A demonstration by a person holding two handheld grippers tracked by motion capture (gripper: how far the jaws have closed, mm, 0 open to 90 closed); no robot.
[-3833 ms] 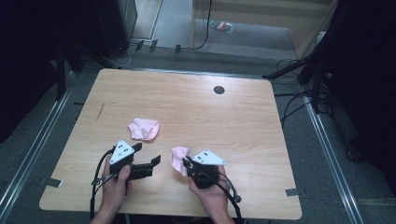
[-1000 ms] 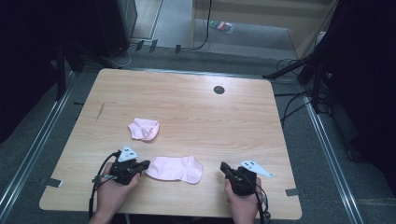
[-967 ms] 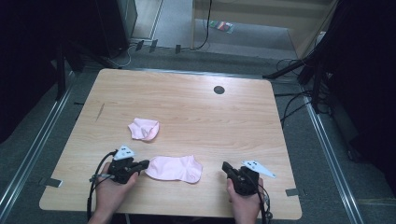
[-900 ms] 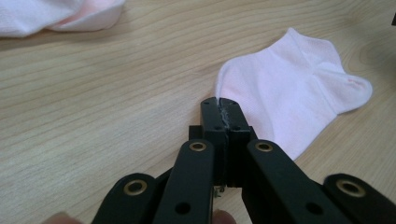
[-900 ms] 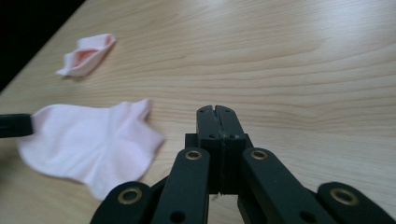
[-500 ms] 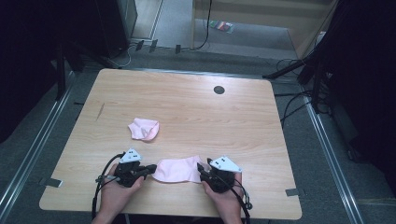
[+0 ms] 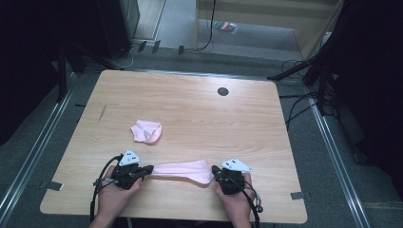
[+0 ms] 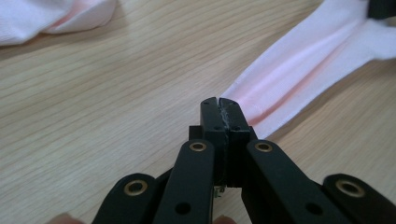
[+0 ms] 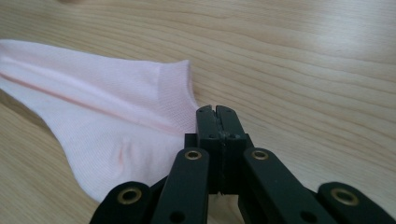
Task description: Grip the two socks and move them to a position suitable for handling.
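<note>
Stretching pink ribbed-knit sock [image 7: 183, 170] taut over woodgrain table [image 7: 199, 114]; both grippers' jaws clamped on its ends.

Your high view is lit unevenly: the table [image 7: 190, 109] sits in soft overhead light while the surroundings at left and right fall almost black, and the picture is soft and low in detail. In your two gripper views the light is bright and even, with pale glare on the wood at the upper right. There the near black links blur slightly, and the far wood loses focus.
</note>
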